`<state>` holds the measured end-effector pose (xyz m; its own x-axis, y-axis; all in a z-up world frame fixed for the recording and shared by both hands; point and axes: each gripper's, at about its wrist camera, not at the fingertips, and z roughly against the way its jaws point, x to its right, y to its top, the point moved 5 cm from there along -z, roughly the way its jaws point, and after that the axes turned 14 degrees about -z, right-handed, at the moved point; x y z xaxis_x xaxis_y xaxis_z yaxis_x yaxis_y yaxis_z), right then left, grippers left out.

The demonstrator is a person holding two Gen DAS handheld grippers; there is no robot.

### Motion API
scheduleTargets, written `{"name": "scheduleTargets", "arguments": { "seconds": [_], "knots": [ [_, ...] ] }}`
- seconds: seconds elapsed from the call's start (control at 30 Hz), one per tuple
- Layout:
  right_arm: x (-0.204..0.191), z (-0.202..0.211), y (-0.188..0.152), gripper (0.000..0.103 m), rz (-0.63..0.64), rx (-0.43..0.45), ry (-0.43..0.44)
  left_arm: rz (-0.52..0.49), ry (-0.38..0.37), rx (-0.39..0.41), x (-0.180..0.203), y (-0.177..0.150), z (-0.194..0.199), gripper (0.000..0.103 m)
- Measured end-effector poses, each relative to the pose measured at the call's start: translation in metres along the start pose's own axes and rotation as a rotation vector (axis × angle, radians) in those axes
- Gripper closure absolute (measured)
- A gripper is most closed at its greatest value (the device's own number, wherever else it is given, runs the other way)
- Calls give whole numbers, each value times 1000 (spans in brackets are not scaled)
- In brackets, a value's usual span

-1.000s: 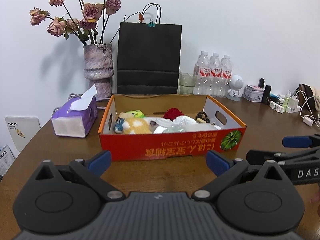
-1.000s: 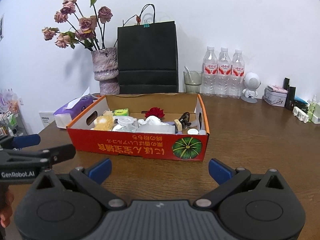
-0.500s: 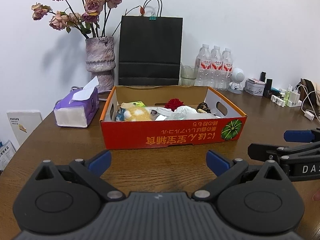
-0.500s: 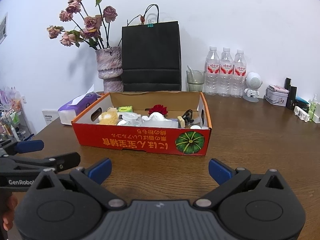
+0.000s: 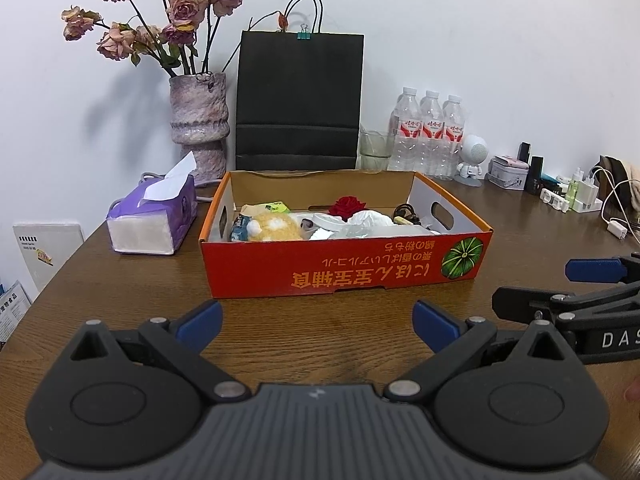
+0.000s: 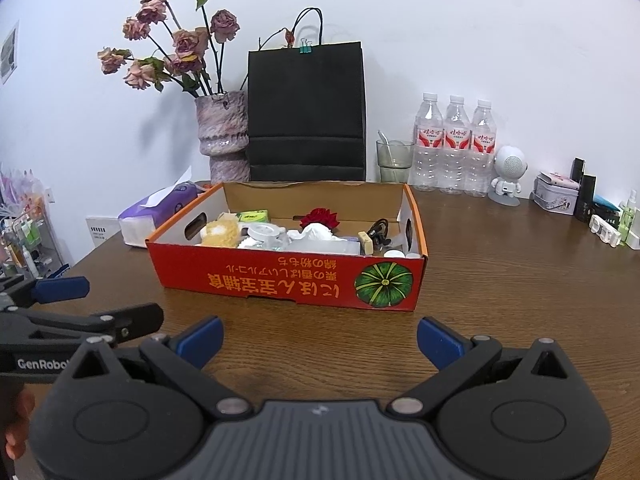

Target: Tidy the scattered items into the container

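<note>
A red cardboard box (image 5: 344, 272) (image 6: 288, 280) stands on the brown table ahead of both grippers. It holds a yellow plush toy (image 5: 276, 226) (image 6: 220, 234), a red rose (image 5: 348, 205) (image 6: 320, 216), white wrappers, a green packet and a black cable. My left gripper (image 5: 316, 320) is open and empty, a little short of the box's front wall. My right gripper (image 6: 320, 336) is open and empty too, level with the left. Each gripper shows from the side in the other's view: the right one (image 5: 560, 288), the left one (image 6: 92, 304).
A purple tissue pack (image 5: 154, 220) lies left of the box. A vase of dried roses (image 5: 200, 128), a black paper bag (image 5: 298, 100), a glass and three water bottles (image 5: 430, 136) stand along the wall. Small gadgets and chargers (image 5: 568, 188) crowd the right.
Both grippers have drawn back from the box and risen slightly; the box looks smaller and farther. Both stay open and empty.
</note>
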<state>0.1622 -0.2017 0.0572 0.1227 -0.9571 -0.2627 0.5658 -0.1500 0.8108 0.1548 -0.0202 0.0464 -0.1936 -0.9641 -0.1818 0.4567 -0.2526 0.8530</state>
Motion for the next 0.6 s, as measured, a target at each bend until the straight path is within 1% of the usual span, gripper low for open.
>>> {"name": "scheduleTargets", "arguments": {
  "seconds": [0.6],
  "knots": [
    [-1, 0, -1, 0, 2, 0, -1, -5, 6, 0, -2, -2, 0, 0]
  ]
}}
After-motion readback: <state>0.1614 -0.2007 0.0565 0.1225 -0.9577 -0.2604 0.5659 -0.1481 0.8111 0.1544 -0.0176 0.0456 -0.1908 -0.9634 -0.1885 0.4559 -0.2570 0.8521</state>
